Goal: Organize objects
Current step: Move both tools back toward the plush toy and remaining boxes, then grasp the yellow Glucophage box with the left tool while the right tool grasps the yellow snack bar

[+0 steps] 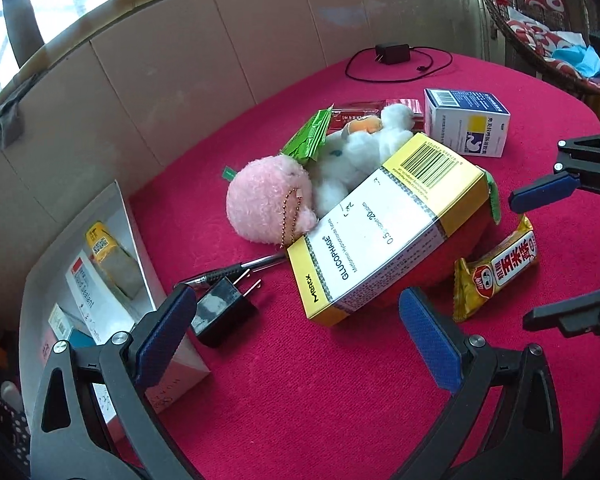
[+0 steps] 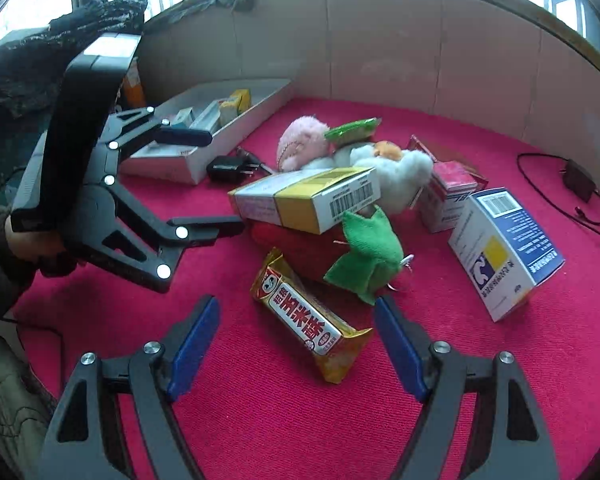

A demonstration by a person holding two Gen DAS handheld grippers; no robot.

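Note:
A yellow-and-white medicine box (image 1: 384, 236) (image 2: 306, 200) lies tilted on a red strawberry plush (image 2: 300, 250), beside a pink plush (image 1: 268, 200) (image 2: 302, 142) and a white plush (image 1: 364, 148) (image 2: 400, 174). A gold snack bar (image 1: 496, 268) (image 2: 312, 320) lies in front. My left gripper (image 1: 300, 332) (image 2: 220, 180) is open and empty just short of the medicine box. My right gripper (image 2: 296, 344) (image 1: 540, 248) is open, its fingers either side of the snack bar's near end.
A white tray (image 1: 140, 248) (image 2: 236, 128) with several small boxes stands at the left. A black plug (image 1: 224, 312) (image 2: 230, 168) and a pen (image 1: 236, 268) lie next to it. A blue-and-white box (image 1: 466, 120) (image 2: 504, 252), a red box (image 2: 448, 192), a green packet (image 1: 306, 136) and a black adapter with its cable (image 1: 392, 54) (image 2: 578, 184) are farther off. A cardboard wall (image 1: 220, 60) rings the red cloth.

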